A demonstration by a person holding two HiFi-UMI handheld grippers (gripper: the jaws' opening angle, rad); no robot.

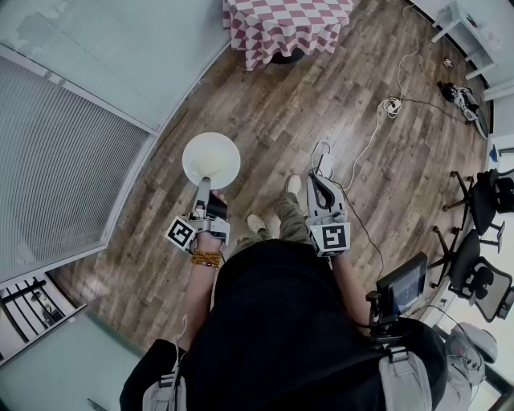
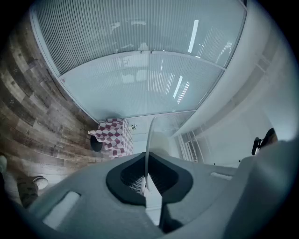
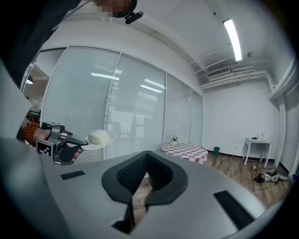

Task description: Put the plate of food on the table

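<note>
A white plate (image 1: 210, 160) with a pale lump of food (image 3: 98, 137) on it is held out level over the wood floor. My left gripper (image 1: 206, 187) is shut on the plate's near rim, and the plate (image 2: 149, 144) shows edge-on between its jaws in the left gripper view. The round table (image 1: 286, 24) with a red-and-white checked cloth stands some way ahead, also visible as the table (image 2: 112, 137) and the table (image 3: 183, 151). My right gripper (image 1: 321, 180) hangs beside the plate, shut and holding nothing. In the right gripper view the left gripper (image 3: 57, 143) carries the plate (image 3: 103, 139).
A frosted glass partition (image 1: 72, 160) runs along my left. White cables and a power strip (image 1: 389, 105) lie on the floor to the right. Office chairs (image 1: 482, 241) stand at far right. A small white side table (image 3: 258, 140) and gear on the floor (image 1: 461, 98) are beyond.
</note>
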